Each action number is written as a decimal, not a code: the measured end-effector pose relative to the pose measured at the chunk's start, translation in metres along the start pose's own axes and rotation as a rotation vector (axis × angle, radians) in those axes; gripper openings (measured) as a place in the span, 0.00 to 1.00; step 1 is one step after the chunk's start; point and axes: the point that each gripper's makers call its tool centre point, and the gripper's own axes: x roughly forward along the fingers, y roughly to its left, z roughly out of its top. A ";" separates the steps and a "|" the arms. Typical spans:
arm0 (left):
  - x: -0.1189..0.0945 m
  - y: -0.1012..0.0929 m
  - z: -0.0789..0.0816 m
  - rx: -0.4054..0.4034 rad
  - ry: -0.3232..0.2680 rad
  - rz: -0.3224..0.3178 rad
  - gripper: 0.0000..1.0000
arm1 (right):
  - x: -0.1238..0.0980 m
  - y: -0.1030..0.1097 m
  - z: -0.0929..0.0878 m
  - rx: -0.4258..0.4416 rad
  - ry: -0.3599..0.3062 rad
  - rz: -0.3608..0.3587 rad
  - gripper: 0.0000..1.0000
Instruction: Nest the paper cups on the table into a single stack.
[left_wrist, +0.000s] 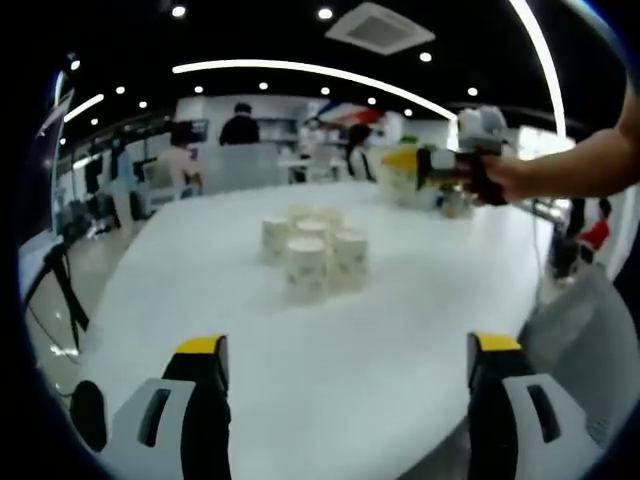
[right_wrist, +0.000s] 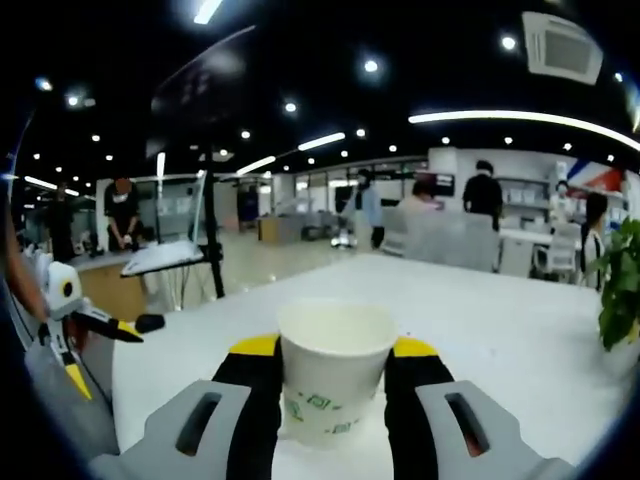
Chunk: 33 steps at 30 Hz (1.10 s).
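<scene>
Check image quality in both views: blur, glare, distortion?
Left gripper view: cluster of paper cups soft and washed out against the bright white table; ceiling light strip bows from fisheye. Right gripper view: held cup fairly sharp between the right tongs; background people blurry.

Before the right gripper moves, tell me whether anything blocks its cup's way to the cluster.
Nothing visible does: bare white table lies around the cup cluster, and the right gripper holds its paper cup apart from it.

Bare table lies open before the left tongs, up to the clustered cups.
</scene>
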 end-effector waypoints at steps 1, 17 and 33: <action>0.000 -0.003 0.002 0.014 -0.011 -0.009 0.98 | 0.000 0.002 0.000 -0.004 -0.001 0.003 0.37; 0.000 -0.008 0.007 0.095 -0.024 -0.019 0.98 | -0.003 0.044 -0.001 -0.038 -0.014 0.079 0.38; 0.000 -0.014 0.000 0.096 0.000 -0.030 0.98 | -0.024 0.105 -0.009 -0.031 -0.076 0.206 0.39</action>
